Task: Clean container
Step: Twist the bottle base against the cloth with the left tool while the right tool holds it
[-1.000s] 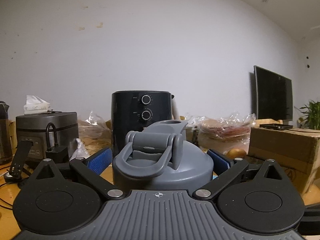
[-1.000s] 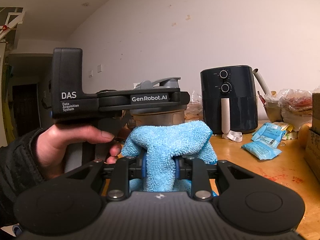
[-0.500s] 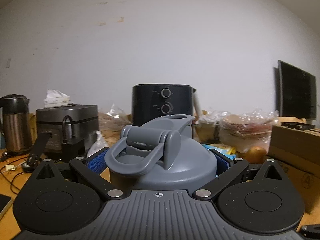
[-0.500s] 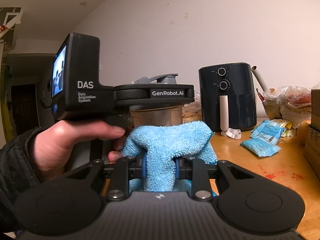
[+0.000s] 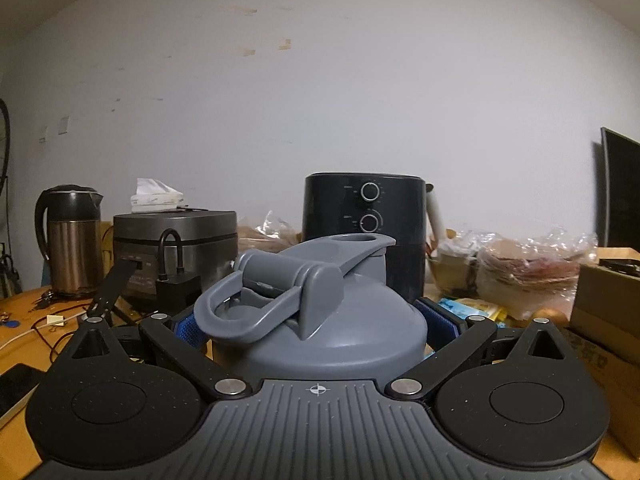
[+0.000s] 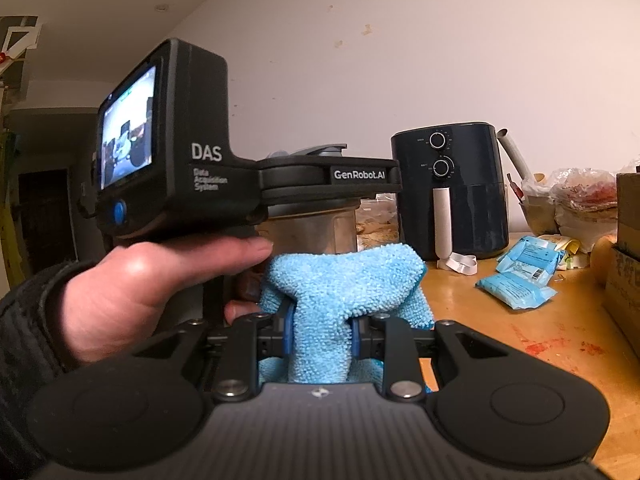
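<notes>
The left gripper (image 5: 318,320) clamps a translucent shaker bottle with a grey domed plastic lid (image 5: 336,320): its blue-padded fingers (image 5: 188,326) press on either side of the bottle just under the lid, and the lid's loop handle and open flip cap fill the space between them. In the right wrist view the same bottle (image 6: 310,230) stands upright, held under the left gripper's black body, which a person's hand (image 6: 132,292) grips by the handle.

The right gripper (image 6: 319,340) is closed on a fluffy light-blue microfibre cloth (image 6: 340,284), a fold of which is pinched between its blue pads. The bunched top of the cloth lies just in front of the bottle's lower wall, seemingly against it; actual contact cannot be told.

Behind the bottle, on the wooden table (image 6: 532,336), stands a black air fryer with two dials (image 6: 450,188). To the right of the fryer lie light-blue packets (image 6: 516,284) and crumpled plastic bags (image 6: 576,200). To the left of the fryer, in the left wrist view, sit a dark rice cooker (image 5: 176,240) and a steel kettle (image 5: 70,236).
</notes>
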{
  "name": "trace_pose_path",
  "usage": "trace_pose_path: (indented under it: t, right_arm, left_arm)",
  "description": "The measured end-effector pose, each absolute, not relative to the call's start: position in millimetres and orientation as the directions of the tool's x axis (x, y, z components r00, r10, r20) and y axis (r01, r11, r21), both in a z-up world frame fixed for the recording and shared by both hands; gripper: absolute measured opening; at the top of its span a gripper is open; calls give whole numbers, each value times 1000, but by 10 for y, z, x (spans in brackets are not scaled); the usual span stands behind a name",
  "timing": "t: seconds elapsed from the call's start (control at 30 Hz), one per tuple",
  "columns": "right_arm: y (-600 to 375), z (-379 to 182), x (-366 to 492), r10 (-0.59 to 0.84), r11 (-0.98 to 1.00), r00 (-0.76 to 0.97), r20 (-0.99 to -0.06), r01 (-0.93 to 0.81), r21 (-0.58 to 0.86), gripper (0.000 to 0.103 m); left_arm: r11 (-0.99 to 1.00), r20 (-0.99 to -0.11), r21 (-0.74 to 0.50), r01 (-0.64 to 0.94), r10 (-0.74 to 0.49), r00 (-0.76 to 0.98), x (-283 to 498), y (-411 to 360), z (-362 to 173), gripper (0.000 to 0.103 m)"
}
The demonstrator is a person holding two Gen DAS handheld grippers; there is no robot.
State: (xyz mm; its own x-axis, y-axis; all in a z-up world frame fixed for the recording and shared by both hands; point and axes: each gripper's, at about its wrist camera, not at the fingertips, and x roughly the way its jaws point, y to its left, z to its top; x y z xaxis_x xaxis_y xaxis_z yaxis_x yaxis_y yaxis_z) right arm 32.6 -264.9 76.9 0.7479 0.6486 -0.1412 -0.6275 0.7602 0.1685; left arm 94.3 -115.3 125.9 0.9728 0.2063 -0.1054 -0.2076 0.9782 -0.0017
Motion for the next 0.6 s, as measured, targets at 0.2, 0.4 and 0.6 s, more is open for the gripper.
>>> trace_pose_path:
  t: [0.2, 0.4, 0.6]
  right_arm:
    - [-2648, 767, 315, 647, 761, 749, -141, -626, 170, 26]
    - [-2642, 769, 314, 648, 761, 748, -142, -627, 168, 26]
    - [-2645, 769, 317, 648, 760, 748, -141, -628, 168, 26]
  left_arm:
    - [975, -110, -9, -221, 218, 970, 957, -1151, 1270, 98]
    - [979, -111, -7, -202, 200, 974, 945, -1138, 1269, 95]
    - [995, -113, -2, -101, 100, 989, 928, -1025, 1263, 95]
